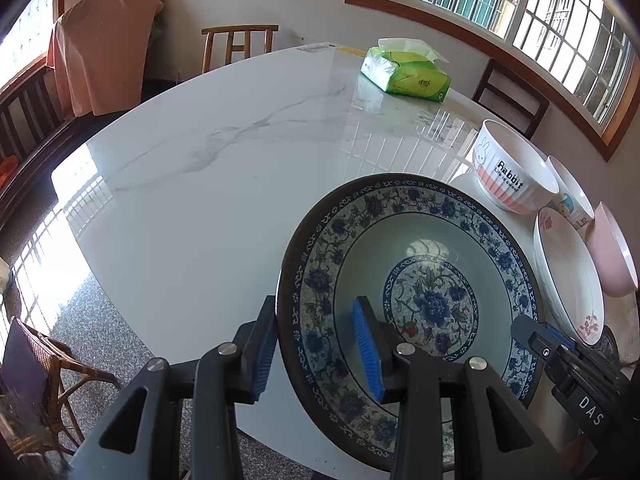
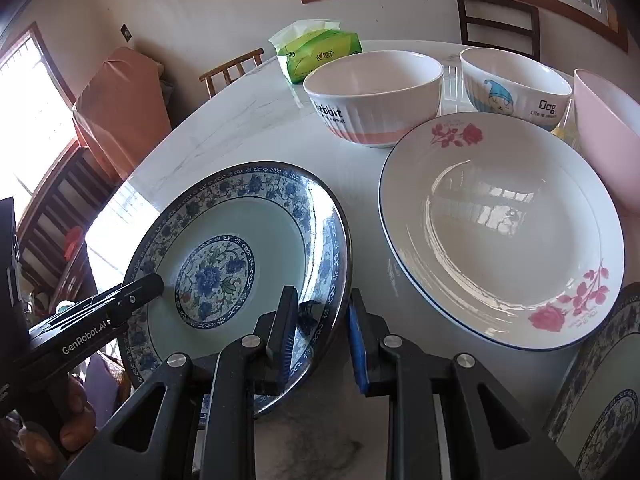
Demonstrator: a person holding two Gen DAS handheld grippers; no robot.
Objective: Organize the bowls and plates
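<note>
Blue floral plate point(image 2: 240, 256): rim pinched by left gripper point(image 1: 316, 344) and right gripper point(image 2: 320, 332); unstacked. Rose plate point(image 2: 500, 232), 3 bowls unsorted.

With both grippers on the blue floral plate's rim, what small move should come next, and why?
Probably lift the blue floral plate slightly and carry it toward the rose plate. The left gripper and right gripper straddle opposite rims, and another blue-patterned plate lies at the right edge, so stacking seems likely.

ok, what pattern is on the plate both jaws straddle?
Blue floral band on the plate rim, dark edge, pale green well, blue flower medallion at centre; clearest in the left wrist view.
</note>
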